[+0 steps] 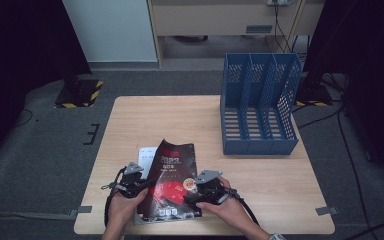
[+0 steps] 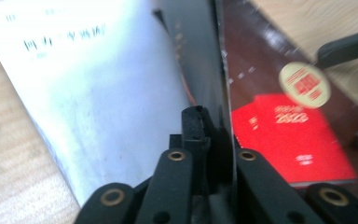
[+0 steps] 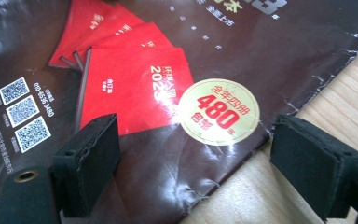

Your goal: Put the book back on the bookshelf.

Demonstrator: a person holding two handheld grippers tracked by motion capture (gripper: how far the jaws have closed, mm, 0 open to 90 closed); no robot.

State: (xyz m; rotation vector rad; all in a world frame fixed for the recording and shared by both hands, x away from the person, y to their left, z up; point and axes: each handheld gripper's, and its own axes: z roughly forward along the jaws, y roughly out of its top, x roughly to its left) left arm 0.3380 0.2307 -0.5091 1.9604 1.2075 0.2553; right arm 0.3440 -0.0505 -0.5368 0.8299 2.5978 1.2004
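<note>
The dark glossy magazine [image 1: 169, 181] lies on the wooden counter [image 1: 260, 180] well in front of and to the left of the blue file rack [image 1: 260, 105], close to the person's edge, with its long axis running away from the person and leaning a little toward the rack. The left hand-held gripper [image 1: 147, 184] sits at the magazine's left edge, and in the left gripper view [image 2: 209, 140] its jaws are closed tight on that edge, pinching the cover so that it rises off the white page [image 2: 98, 107] beneath. The right hand-held gripper [image 1: 192, 196] rests on the side of the magazine toward the rack; in the right gripper view [image 3: 193, 172] its jaws stand wide apart, one pad over the cover and the other over bare wood, straddling the magazine's creased edge without pressing on it. Both hands are right at the magazine, so what matters next, I judge, is closing the right jaws on that near edge, which lies directly between them. The cover is dark brown and shiny, with red booklets [image 3: 121, 84] printed on it, a round cream sticker [image 3: 219, 112] with red figures, small QR codes [image 3: 23, 114] and white cracks along the worn edge.
</note>
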